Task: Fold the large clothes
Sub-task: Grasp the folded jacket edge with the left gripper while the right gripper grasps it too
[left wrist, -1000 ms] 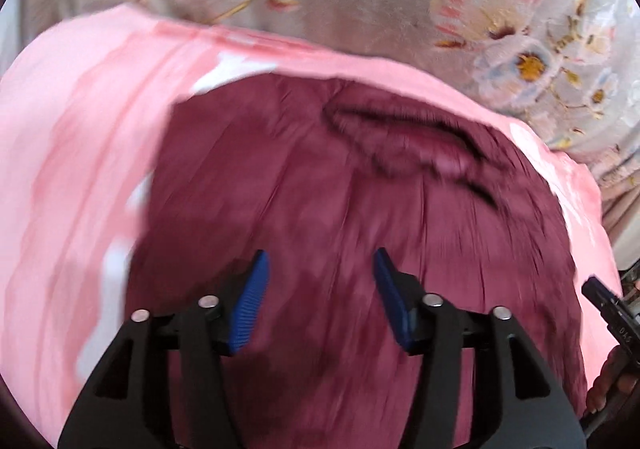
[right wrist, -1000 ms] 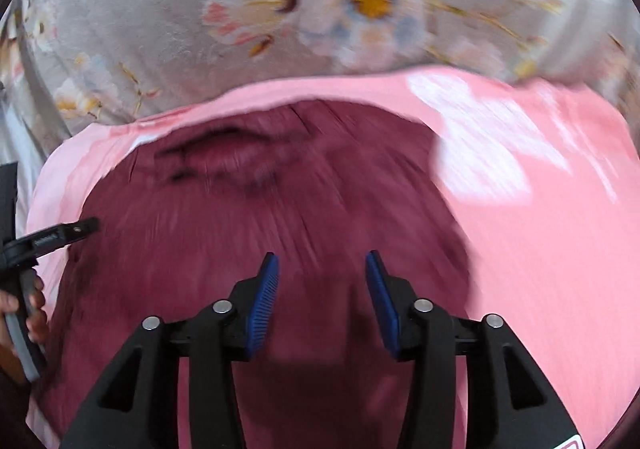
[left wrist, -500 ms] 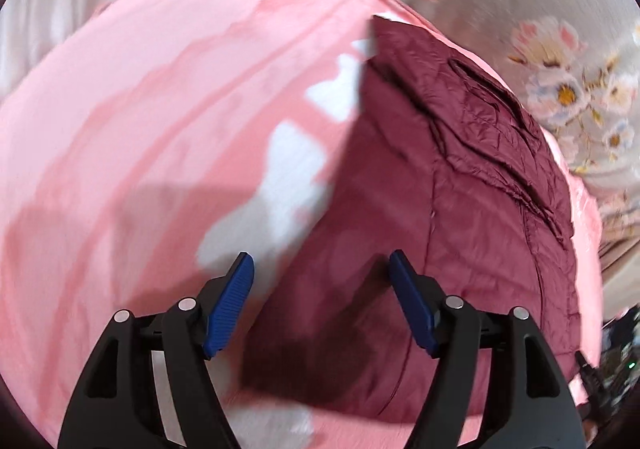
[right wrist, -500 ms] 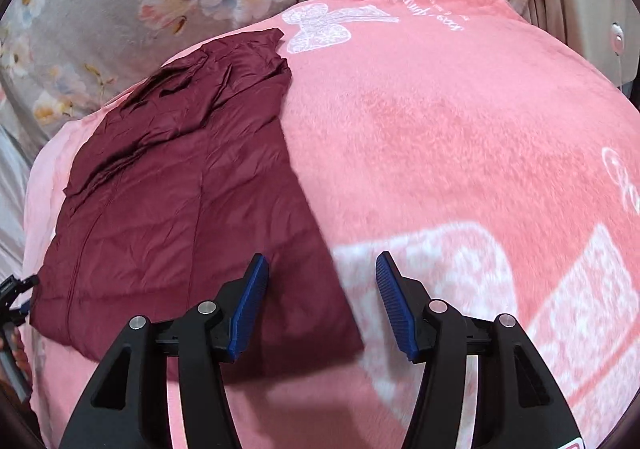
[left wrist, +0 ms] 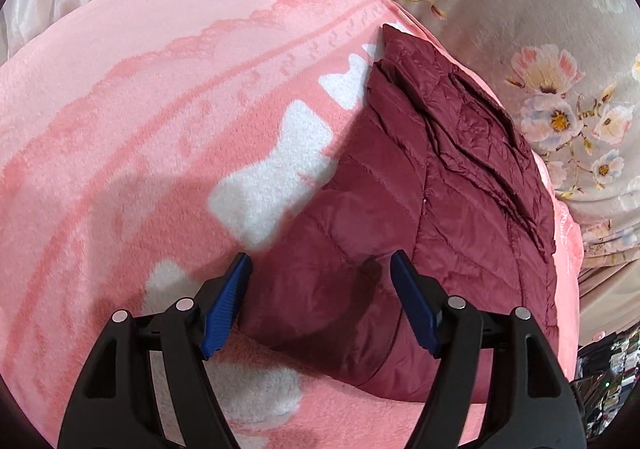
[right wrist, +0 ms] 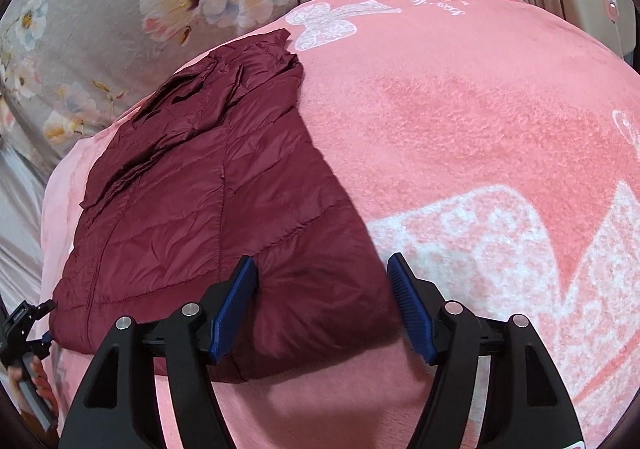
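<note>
1. The maroon quilted jacket [left wrist: 436, 209] lies flat on the pink blanket [left wrist: 152, 97], folded to a narrow long shape, with its collar end toward the flowered curtain [left wrist: 560, 49] and its hem end near the two grippers.

2. One second ago both cameras looked at the middle of the jacket and the picture was blurred. Now each camera looks at one near corner of the hem, and the picture is sharp. So the hands have gone apart to the two sides and have come to rest.

3. The left gripper [left wrist: 322, 291] stands over the left near corner. Its jaws are wider than before; the corner shows between them, but the pads do not press it.

4. The right gripper [right wrist: 322, 291] stands over the right near corner. Its jaws are opening; the cloth is between them and is not pinched.

5. In the right wrist view, the person's left hand [right wrist: 22, 373] with its handle shows at the far left edge.

6. I judge that the next step is to pinch both hem corners and carry them toward the collar, to halve the length. The smooth padded cloth may slip.
</note>
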Demonstrator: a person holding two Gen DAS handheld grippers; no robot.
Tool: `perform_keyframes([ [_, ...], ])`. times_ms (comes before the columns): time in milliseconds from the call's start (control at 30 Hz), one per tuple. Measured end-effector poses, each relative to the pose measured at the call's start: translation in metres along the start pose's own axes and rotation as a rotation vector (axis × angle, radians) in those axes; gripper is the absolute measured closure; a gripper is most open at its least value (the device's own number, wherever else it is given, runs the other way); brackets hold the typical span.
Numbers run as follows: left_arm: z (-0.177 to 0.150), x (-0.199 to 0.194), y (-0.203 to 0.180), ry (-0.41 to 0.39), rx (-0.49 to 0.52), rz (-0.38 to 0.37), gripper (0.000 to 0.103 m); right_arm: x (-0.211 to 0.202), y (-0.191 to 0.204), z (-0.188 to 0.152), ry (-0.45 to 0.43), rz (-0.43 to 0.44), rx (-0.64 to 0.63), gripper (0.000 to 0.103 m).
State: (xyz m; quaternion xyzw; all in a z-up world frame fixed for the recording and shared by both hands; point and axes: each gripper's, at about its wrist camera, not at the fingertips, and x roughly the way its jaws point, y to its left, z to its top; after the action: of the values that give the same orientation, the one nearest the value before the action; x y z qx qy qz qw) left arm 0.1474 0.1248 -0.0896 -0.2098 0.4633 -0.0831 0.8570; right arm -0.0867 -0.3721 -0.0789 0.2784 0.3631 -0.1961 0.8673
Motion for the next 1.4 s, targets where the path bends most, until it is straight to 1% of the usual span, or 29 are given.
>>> perform_keyframes([
  [67,0.001,0.0,0.003,-0.004,-0.022,-0.011,0.034,-0.004,-0.008,-0.003,-0.004,0.004,0.037,0.036],
  [133,-0.001,0.002,0.001,-0.004,-0.006,-0.001,0.035,-0.005,-0.012,-0.006,0.006,0.028,0.051,0.036],
  [167,-0.002,0.004,-0.003,-0.007,0.021,0.018,0.038,-0.005,-0.01,-0.008,0.0,0.02,0.038,0.036],
  [200,-0.003,0.004,-0.006,-0.008,0.04,0.03,0.047,-0.005,-0.007,-0.009,0.0,0.017,0.027,0.035],
  [233,-0.004,0.006,-0.01,-0.001,0.06,0.03,0.052,-0.005,-0.004,-0.009,-0.002,0.023,0.02,0.039],
  [267,-0.004,0.006,-0.012,0.005,0.064,0.023,0.062,-0.003,0.001,-0.01,0.003,0.051,0.016,0.044],
  [300,-0.005,0.006,-0.014,0.016,0.063,0.0,0.077,-0.001,0.004,-0.009,0.013,0.067,0.015,0.06],
  [333,-0.005,0.005,-0.015,0.023,0.061,-0.016,0.082,0.0,0.007,-0.009,0.017,0.077,0.016,0.072],
  [367,-0.005,0.003,-0.016,0.023,0.056,-0.026,0.09,0.0,0.009,-0.009,0.012,0.082,0.015,0.077],
  [400,-0.005,-0.002,-0.018,0.016,0.057,-0.036,0.094,-0.002,0.012,-0.008,0.004,0.086,0.011,0.087],
  [433,-0.005,-0.006,-0.019,0.013,0.06,-0.044,0.095,-0.006,0.014,-0.007,-0.006,0.089,0.002,0.093],
  [500,-0.005,-0.017,-0.021,-0.001,0.06,-0.07,0.097,-0.019,0.017,-0.005,-0.037,0.104,-0.016,0.097],
  [600,-0.008,-0.04,-0.026,-0.016,0.072,-0.113,0.098,-0.047,0.018,-0.003,-0.1,0.132,-0.032,0.099],
  [633,-0.011,-0.053,-0.028,-0.025,0.086,-0.13,0.098,-0.058,0.019,-0.003,-0.124,0.142,-0.037,0.099],
  [700,-0.013,-0.071,-0.032,-0.038,0.099,-0.15,0.099,-0.087,0.02,-0.004,-0.181,0.161,-0.058,0.099],
  [800,-0.02,-0.109,-0.034,-0.071,0.117,-0.181,0.099,-0.129,0.022,-0.01,-0.257,0.186,-0.102,0.099],
  [867,-0.024,-0.141,-0.032,-0.095,0.117,-0.213,0.099,-0.162,0.022,-0.014,-0.313,0.203,-0.138,0.1],
  [933,-0.028,-0.175,-0.032,-0.127,0.12,-0.242,0.099,-0.187,0.023,-0.016,-0.351,0.22,-0.155,0.1],
  [1000,-0.031,-0.211,-0.033,-0.168,0.135,-0.269,0.099,-0.214,0.023,-0.016,-0.394,0.24,-0.164,0.1],
  [1067,-0.031,-0.238,-0.039,-0.213,0.153,-0.289,0.099,-0.236,0.022,-0.014,-0.435,0.266,-0.157,0.1],
  [1100,-0.03,-0.254,-0.045,-0.248,0.169,-0.301,0.099,-0.24,0.023,-0.01,-0.445,0.276,-0.15,0.1],
  [1167,-0.023,-0.266,-0.055,-0.281,0.191,-0.307,0.099,-0.238,0.025,0.003,-0.448,0.3,-0.12,0.1],
  [1233,-0.007,-0.261,-0.074,-0.296,0.224,-0.299,0.099,-0.222,0.028,0.019,-0.422,0.313,-0.085,0.1],
  [1267,-0.002,-0.253,-0.079,-0.291,0.23,-0.286,0.098,-0.209,0.031,0.029,-0.407,0.304,-0.07,0.1],
  [1333,0.017,-0.225,-0.092,-0.269,0.24,-0.24,0.098,-0.182,0.036,0.046,-0.374,0.292,-0.046,0.1],
  [1400,0.04,-0.189,-0.1,-0.244,0.235,-0.178,0.098,-0.154,0.044,0.064,-0.34,0.299,-0.018,0.1],
])
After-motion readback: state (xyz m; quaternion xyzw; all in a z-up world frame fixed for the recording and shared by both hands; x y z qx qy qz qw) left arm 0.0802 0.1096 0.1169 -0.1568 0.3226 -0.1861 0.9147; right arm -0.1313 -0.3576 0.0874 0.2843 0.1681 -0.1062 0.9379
